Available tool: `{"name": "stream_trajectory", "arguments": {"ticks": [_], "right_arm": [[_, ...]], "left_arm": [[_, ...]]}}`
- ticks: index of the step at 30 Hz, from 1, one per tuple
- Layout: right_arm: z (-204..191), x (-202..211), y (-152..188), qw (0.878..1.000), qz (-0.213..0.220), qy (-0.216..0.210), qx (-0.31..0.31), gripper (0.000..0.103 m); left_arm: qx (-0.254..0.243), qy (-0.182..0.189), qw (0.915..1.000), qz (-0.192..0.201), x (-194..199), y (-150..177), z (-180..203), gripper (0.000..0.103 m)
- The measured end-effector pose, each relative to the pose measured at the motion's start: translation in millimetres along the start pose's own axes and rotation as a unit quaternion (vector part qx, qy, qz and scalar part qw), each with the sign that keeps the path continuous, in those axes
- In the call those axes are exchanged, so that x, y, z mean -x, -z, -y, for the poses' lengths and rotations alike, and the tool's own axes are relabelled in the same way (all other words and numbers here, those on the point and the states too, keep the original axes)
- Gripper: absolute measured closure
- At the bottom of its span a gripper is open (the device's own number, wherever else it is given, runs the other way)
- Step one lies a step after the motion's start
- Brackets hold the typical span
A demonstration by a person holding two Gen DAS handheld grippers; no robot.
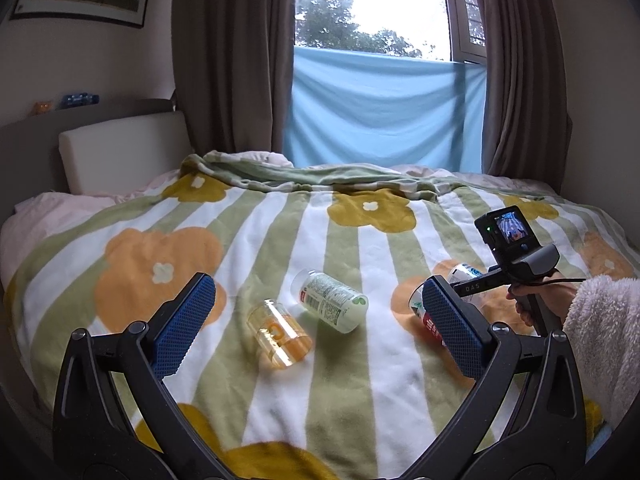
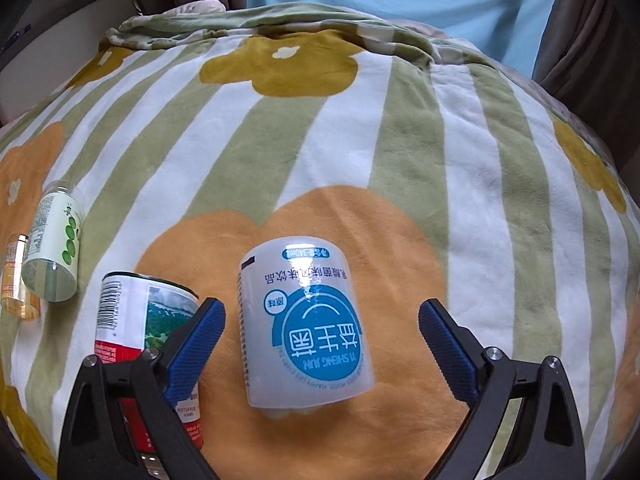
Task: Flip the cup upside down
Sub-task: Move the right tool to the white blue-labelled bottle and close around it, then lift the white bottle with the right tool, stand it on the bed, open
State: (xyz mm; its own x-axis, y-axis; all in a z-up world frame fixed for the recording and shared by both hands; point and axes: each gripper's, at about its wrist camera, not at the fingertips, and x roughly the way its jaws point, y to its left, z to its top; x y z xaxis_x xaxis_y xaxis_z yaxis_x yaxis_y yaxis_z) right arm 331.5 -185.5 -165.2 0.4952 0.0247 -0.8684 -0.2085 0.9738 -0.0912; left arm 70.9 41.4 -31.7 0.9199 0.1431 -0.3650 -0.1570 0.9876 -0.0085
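Note:
Several cups lie or stand on a flowered blanket (image 1: 280, 224). In the right wrist view a white cup with a blue label (image 2: 308, 328) stands with its print upside down, between the open fingers of my right gripper (image 2: 322, 340), which do not touch it. A red, white and green cup (image 2: 148, 344) stands just left of it, partly behind the left finger. A green-label cup (image 1: 330, 300) and a clear orange cup (image 1: 280, 334) lie on their sides ahead of my open, empty left gripper (image 1: 316, 320). The right gripper's body (image 1: 516, 260) shows in the left wrist view.
The blanket (image 2: 320, 140) covers a bed with a rumpled fold at the far side. A white headboard cushion (image 1: 120, 152) stands at the back left. Brown curtains (image 1: 236, 52) and a blue sheet (image 1: 380, 112) hang at the window behind. The person's fleece sleeve (image 1: 608, 340) is at the right.

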Motion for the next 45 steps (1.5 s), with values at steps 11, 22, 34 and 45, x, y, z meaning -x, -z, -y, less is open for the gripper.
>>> {"name": "stream_trajectory", "arguments": {"ticks": [11, 22, 34, 45], "right_arm": [[0.2, -6.8, -0.2, 1.0, -0.01, -0.018, -0.021, 0.046], [16.4, 129.6, 30.9, 0.996, 0.088, -0.012, -0.017, 0.047], [-49.7, 157.5, 147.6, 0.994, 0.097, -0.048, -0.022, 0.047], [-99.1, 115.5, 146.5, 0.995, 0.073, -0.066, -0.01, 0.047]], "left_arm": [[0.003, 0.0, 1.0, -0.006, 2.0, 0.3, -2.5, 0.0], [0.005, 0.021, 0.9997, -0.011, 2.3, 3.1, 0.0, 0.0], [-0.009, 0.037, 0.9982, -0.046, -1.5, 20.8, 8.4, 0.0], [-0.007, 0.04, 0.9888, -0.143, -30.4, 63.5, 0.3, 0.0]]}}
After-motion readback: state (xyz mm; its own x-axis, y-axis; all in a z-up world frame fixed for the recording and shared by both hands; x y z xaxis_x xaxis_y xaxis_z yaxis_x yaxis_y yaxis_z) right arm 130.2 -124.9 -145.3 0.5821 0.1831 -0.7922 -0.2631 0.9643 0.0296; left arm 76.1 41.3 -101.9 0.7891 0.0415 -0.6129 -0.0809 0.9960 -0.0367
